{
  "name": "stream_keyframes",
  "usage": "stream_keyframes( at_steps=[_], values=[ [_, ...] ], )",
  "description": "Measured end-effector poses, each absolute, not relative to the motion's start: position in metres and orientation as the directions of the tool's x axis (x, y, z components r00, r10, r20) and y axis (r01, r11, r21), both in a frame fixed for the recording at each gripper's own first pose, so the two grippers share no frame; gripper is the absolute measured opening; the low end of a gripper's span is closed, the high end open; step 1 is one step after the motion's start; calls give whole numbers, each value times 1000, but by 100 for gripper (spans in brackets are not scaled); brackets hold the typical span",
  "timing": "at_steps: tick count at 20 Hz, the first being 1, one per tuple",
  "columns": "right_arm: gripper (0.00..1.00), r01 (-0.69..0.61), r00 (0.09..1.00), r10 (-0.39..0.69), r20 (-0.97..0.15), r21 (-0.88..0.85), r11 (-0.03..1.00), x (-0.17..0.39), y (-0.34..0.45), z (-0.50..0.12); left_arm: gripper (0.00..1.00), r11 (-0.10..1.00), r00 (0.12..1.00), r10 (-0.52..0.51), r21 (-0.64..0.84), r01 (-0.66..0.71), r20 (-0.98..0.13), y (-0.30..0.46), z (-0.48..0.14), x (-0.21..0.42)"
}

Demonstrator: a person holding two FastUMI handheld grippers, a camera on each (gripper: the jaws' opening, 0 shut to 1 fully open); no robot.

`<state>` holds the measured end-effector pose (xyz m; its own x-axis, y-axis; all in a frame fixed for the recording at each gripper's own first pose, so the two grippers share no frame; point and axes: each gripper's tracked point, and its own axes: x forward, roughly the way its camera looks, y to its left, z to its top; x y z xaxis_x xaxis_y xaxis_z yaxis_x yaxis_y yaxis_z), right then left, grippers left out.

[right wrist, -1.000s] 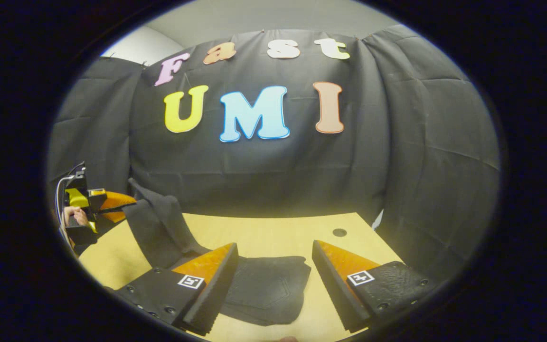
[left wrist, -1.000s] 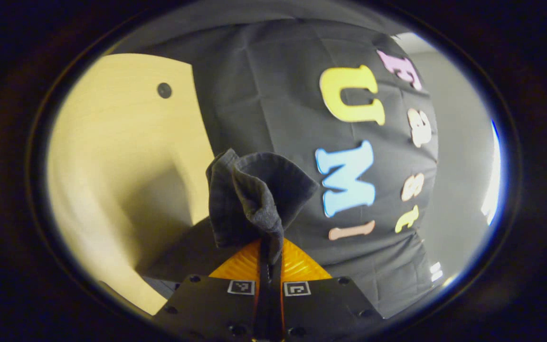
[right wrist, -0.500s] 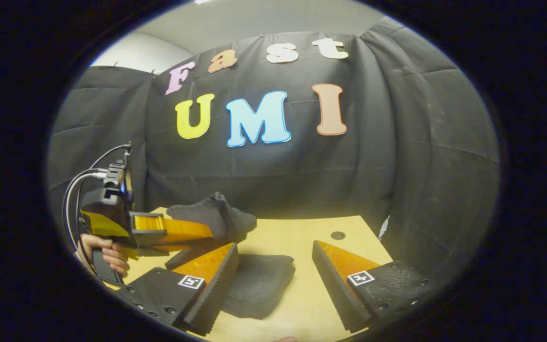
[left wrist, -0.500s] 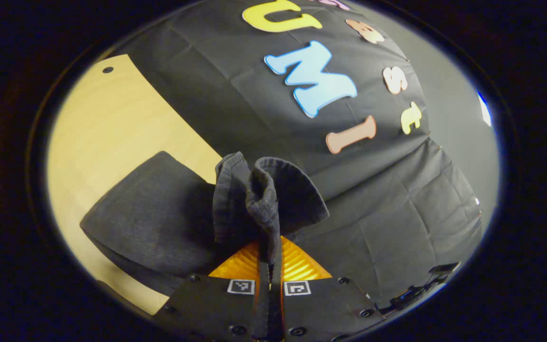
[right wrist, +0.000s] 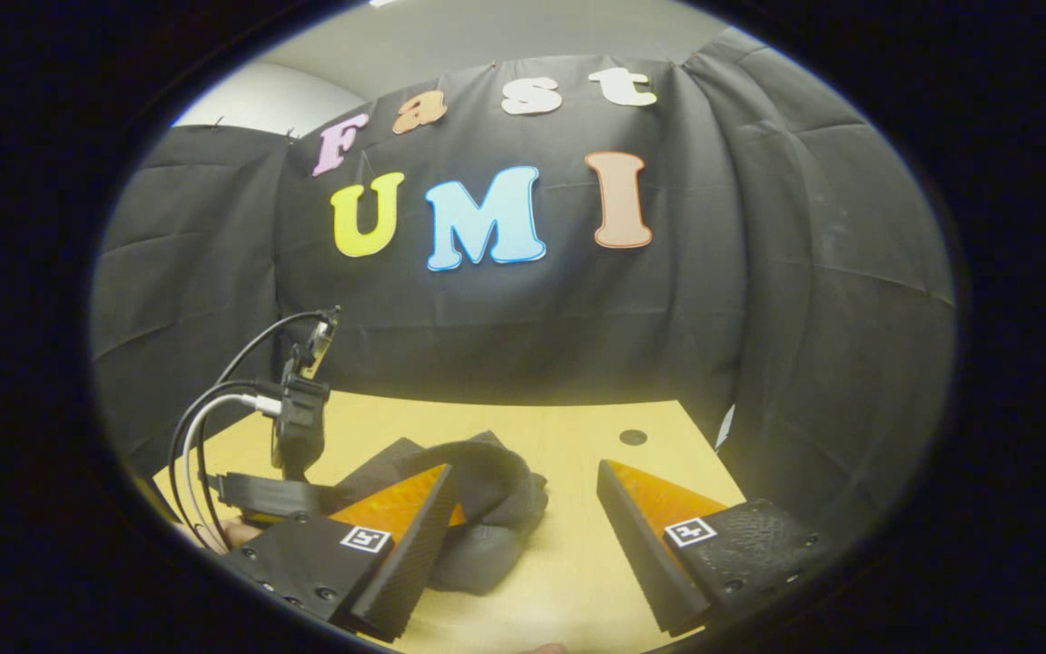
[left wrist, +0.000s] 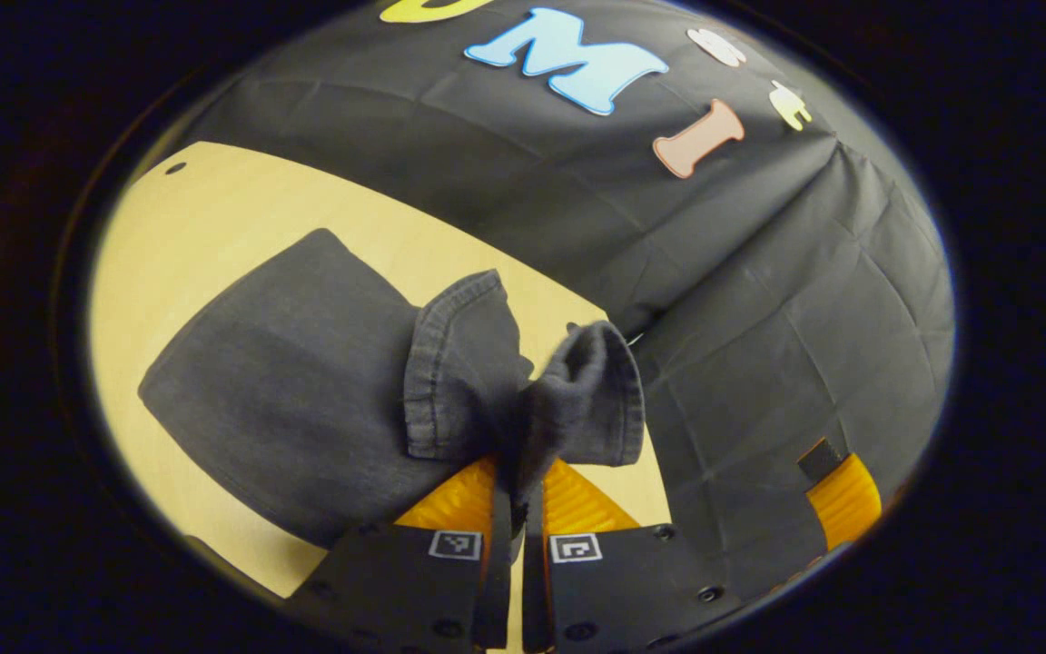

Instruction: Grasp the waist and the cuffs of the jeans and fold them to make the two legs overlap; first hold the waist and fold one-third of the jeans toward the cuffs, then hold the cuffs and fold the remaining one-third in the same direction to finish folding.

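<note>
Jeans (left wrist: 296, 381): dark charcoal grey, faded denim weave, tone-on-tone stitching along cuff hem (left wrist: 423, 363); in right gripper view jeans (right wrist: 487, 509) read near-black. Table (left wrist: 214, 227): pale yellow wood grain, small round black hole (right wrist: 633, 437) near far edge. Booth cloth (right wrist: 804, 300): black, creased in grid of fold lines. Room wall above cloth (right wrist: 487, 36): plain grey-white. Cables (right wrist: 205, 427) on left gripper: one black, one white. Gripper bodies: black, square black-and-white markers (left wrist: 456, 545).

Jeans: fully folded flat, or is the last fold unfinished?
Unfinished. The left gripper is shut on the bunched cuffs, raised over the folded jeans on the table.
</note>
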<state>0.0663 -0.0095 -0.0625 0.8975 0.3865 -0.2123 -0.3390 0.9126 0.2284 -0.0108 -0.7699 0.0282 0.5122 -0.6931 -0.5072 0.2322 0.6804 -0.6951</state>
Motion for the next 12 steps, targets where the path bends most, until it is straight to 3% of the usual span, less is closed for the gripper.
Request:
stream_keyframes(
  at_steps=[1,2,3,6,10,11,12],
  values=[
    [89,-334,901,379,-211,221,916,66,-11,-61,25,681,520,-692,-691,240,-501,-767,30,-9],
    [93,-327,905,369,-209,211,921,66,-13,-63,36,688,528,-686,-682,248,-501,-764,31,-12],
    [93,-319,910,359,-206,204,926,66,-15,-62,61,695,537,-681,-672,257,-499,-760,33,-13],
    [93,-296,920,335,-203,201,934,60,-18,-63,93,731,581,-649,-615,296,-491,-743,49,-19],
    [93,-271,930,309,-197,199,942,50,-21,-58,94,777,682,-594,-525,348,-427,-706,98,-24],
    [93,-265,935,301,-187,197,944,48,-21,-55,100,789,711,-575,-502,353,-404,-695,111,-26],
    [93,-256,941,290,-174,193,947,47,-24,-52,94,802,742,-555,-479,356,-377,-681,126,-26]
  ],
)
